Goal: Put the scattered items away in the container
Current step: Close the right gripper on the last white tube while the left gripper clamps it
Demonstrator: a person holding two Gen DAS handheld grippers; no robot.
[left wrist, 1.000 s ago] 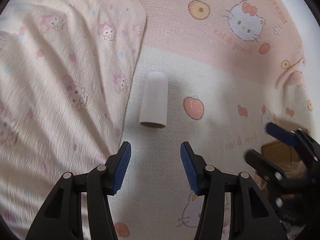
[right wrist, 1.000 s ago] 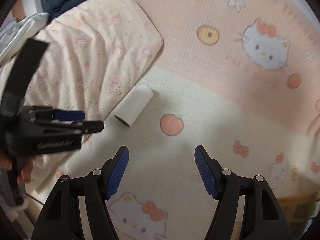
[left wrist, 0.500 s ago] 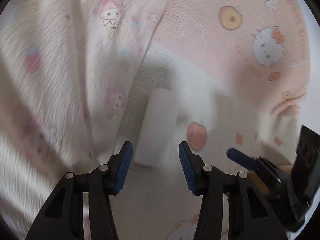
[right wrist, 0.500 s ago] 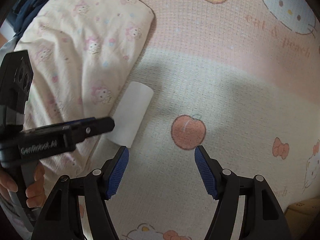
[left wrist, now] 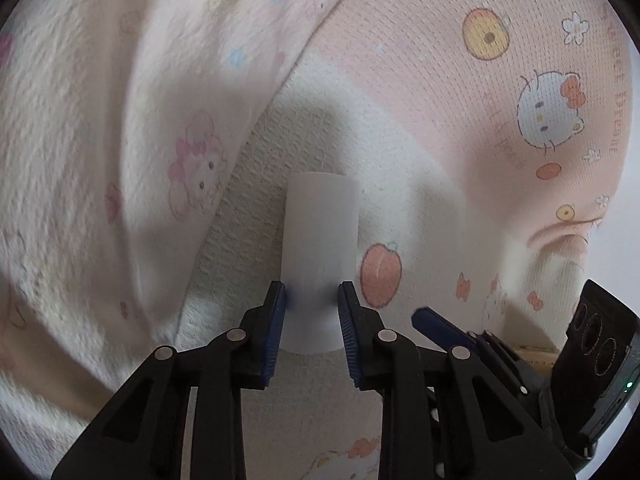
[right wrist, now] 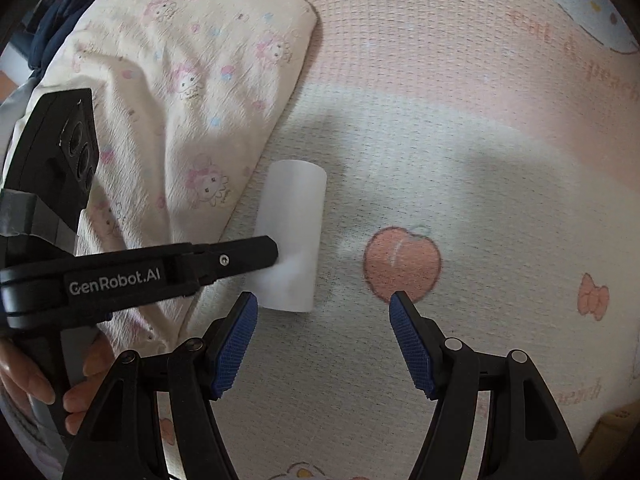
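Observation:
A white paper tube (left wrist: 318, 232) lies on the printed bed sheet (left wrist: 460, 100), right beside a pillow's edge. My left gripper (left wrist: 312, 304) straddles the tube's near end; its jaws are closing and the blue pads press the tube's sides, which dent inward. From the right wrist view the same tube (right wrist: 294, 216) shows the left gripper's black finger (right wrist: 224, 260) against it. My right gripper (right wrist: 322, 316) hovers open just to the right of the tube, near a peach print (right wrist: 402, 262), with nothing between its pads.
A cream pillow (right wrist: 180, 80) with pink cartoon prints fills the left side. Dark blue cloth (right wrist: 68, 20) lies beyond it. A person's hand (right wrist: 24, 380) grips the left tool. A brown cardboard edge (left wrist: 536, 354) peeks behind the right gripper's finger (left wrist: 436, 326).
Both grippers have come down closer to the sheet. The left gripper has moved over the tube's near end and its jaws have narrowed onto it. The right gripper stays open.

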